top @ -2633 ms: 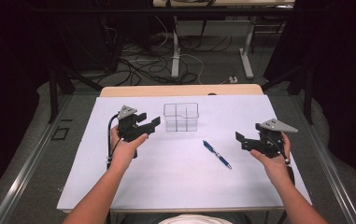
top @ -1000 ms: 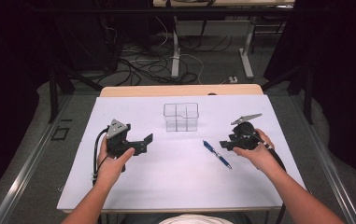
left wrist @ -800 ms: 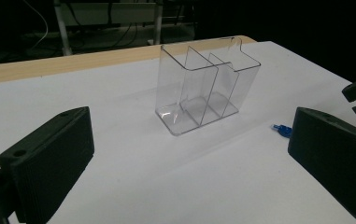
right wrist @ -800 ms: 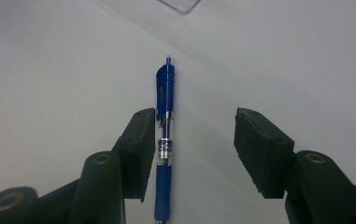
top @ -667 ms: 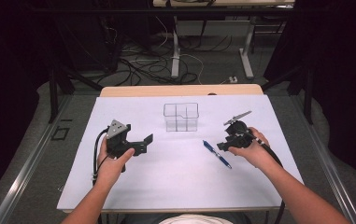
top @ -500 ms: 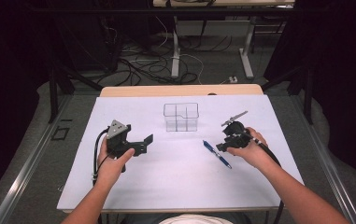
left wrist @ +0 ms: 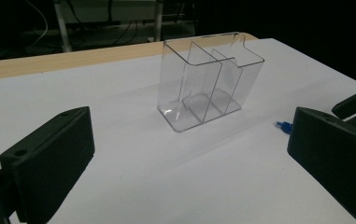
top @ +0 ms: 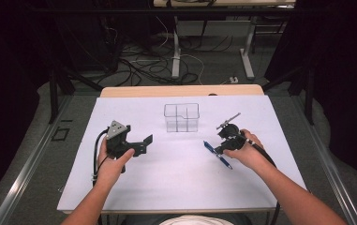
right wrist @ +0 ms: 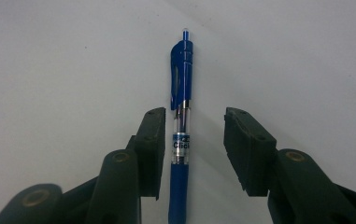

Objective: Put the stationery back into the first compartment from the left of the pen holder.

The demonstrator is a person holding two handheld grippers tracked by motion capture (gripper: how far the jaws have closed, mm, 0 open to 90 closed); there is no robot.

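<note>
A white sheet covers the table point(top: 167, 187), with dark floor, cables and desk legs beyond its far edge. A blue pen point(top: 217, 154) lies flat on the sheet, right of centre and nearer than the clear plastic organizer point(top: 182, 117), which stands upright toward the far middle with its inner dividers showing. The right gripper point(top: 223, 146) is tipped down over the pen. In the right gripper view the pen point(right wrist: 180, 140) runs lengthwise between the two jaws, close against the left one and apart from the right one. The jaws have just been closing, but a gap remains and they do not clamp the pen. The left gripper point(top: 141, 143) is held above the left part of the sheet, jaws spread wide with nothing between them, facing the organizer point(left wrist: 208, 79).
</note>
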